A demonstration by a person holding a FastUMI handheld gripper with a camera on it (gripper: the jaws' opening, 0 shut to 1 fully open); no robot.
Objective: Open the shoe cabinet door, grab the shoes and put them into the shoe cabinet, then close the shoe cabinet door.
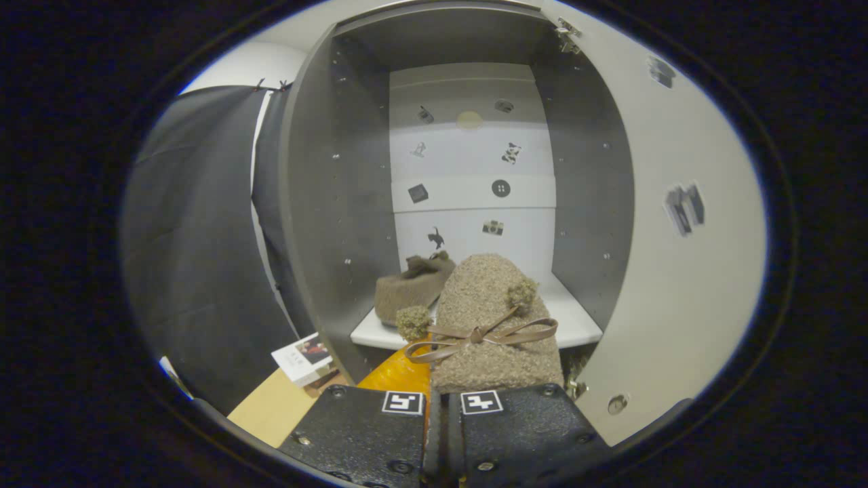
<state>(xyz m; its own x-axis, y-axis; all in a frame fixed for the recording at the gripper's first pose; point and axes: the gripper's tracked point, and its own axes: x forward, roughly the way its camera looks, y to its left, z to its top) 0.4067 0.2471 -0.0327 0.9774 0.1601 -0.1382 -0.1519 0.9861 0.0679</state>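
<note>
Grey cabinet [339,203] stands with its door [664,271] swung open; one slipper [411,288] lies on its white shelf [576,325]. Gripper [442,407], level and facing the shelf, has both fingers clamped together on a second slipper [491,318].

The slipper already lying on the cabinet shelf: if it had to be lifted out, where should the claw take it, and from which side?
Probably at the heel-side collar of the slipper on the shelf, coming in through the open front. It lies sideways on the shelf, its raised opening rim offering a thin edge. The claw is now shut on the bow slipper.
</note>
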